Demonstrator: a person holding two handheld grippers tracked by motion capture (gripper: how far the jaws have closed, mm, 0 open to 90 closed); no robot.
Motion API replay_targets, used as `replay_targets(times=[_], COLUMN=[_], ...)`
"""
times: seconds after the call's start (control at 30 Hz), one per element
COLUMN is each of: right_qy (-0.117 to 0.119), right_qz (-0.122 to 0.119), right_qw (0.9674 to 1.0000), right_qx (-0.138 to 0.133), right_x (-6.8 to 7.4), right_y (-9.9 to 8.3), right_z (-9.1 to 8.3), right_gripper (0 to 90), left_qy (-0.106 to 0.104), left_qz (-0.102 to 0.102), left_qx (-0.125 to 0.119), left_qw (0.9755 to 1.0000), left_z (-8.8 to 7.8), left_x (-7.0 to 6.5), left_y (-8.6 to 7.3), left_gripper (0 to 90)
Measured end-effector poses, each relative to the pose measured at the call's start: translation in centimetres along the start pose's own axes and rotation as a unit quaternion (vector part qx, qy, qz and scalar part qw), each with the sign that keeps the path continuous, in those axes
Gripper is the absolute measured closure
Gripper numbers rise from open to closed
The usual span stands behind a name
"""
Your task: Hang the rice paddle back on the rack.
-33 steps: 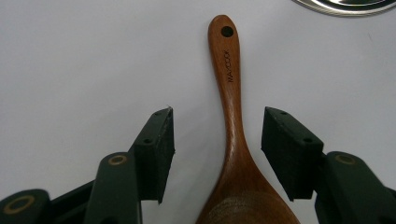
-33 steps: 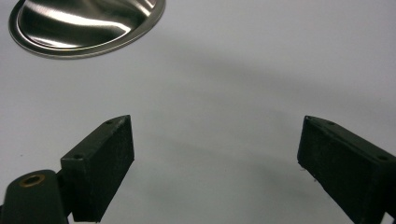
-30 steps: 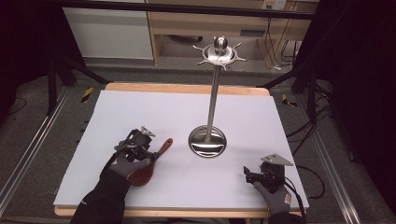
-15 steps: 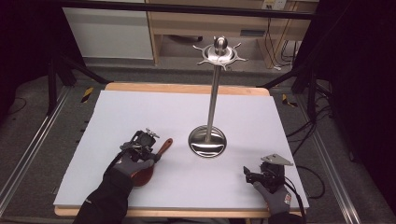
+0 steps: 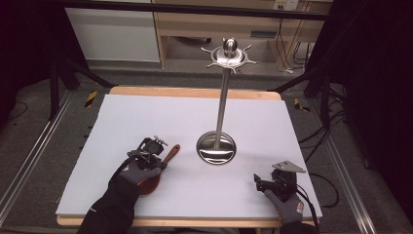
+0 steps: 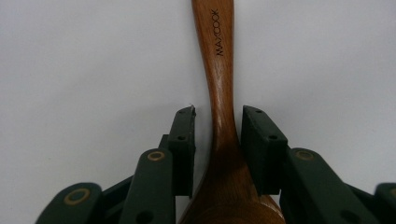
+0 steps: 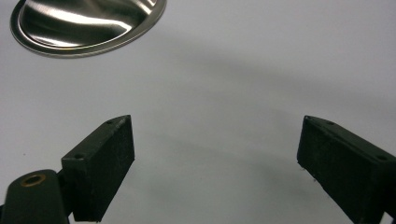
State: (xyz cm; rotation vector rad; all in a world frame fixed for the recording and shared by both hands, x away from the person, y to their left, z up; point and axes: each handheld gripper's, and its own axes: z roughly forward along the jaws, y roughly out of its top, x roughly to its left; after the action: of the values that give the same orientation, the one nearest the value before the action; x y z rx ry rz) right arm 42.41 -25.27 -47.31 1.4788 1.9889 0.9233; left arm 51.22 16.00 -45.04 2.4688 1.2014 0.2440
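Wooden spoon [image 6: 223,116], smooth and curved, lies between closing left tongs [image 6: 217,140].

— What are we working on here?

— We have a table [image 5: 195,92] with a pale wooden edge, and a white sheet [image 5: 146,117] covers nearly all of its top.

— And what do we see lying on that sheet?

— We see a wooden spoon [image 5: 163,163] near the front left, flat on the sheet, its handle slanting away towards the middle. In the left gripper view we can read MAXCOOK on the handle.

— Anything else?

— A steel utensil stand [image 5: 216,148] rests on its round base right of the spoon, near it but apart, with its thin pole upright and a hooked crown on top.
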Motion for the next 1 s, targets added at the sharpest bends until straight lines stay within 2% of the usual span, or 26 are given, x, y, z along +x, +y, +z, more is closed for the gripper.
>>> replay_targets(times=[0.27,0.73,1.0], right_qy=[0.003,0.001,0.002], right_qz=[0.002,0.002,0.001], right_qw=[1.0000,1.0000,1.0000], right_qx=[0.001,0.002,0.003], right_x=[0.02,0.02,-0.01], right_y=[0.01,0.00,0.00], right_z=[-0.02,0.05,0.09], right_gripper=[11.5,11.5,11.5], left_qy=[0.009,0.007,0.003], left_qz=[0.000,-0.008,-0.002], left_qx=[0.008,0.020,0.025], left_qw=[0.9999,0.9998,0.9997], left_z=[0.11,0.13,0.08], left_x=[-0.32,-0.18,-0.02], left_y=[0.19,0.55,0.65], left_gripper=[66.9,73.9,75.1])
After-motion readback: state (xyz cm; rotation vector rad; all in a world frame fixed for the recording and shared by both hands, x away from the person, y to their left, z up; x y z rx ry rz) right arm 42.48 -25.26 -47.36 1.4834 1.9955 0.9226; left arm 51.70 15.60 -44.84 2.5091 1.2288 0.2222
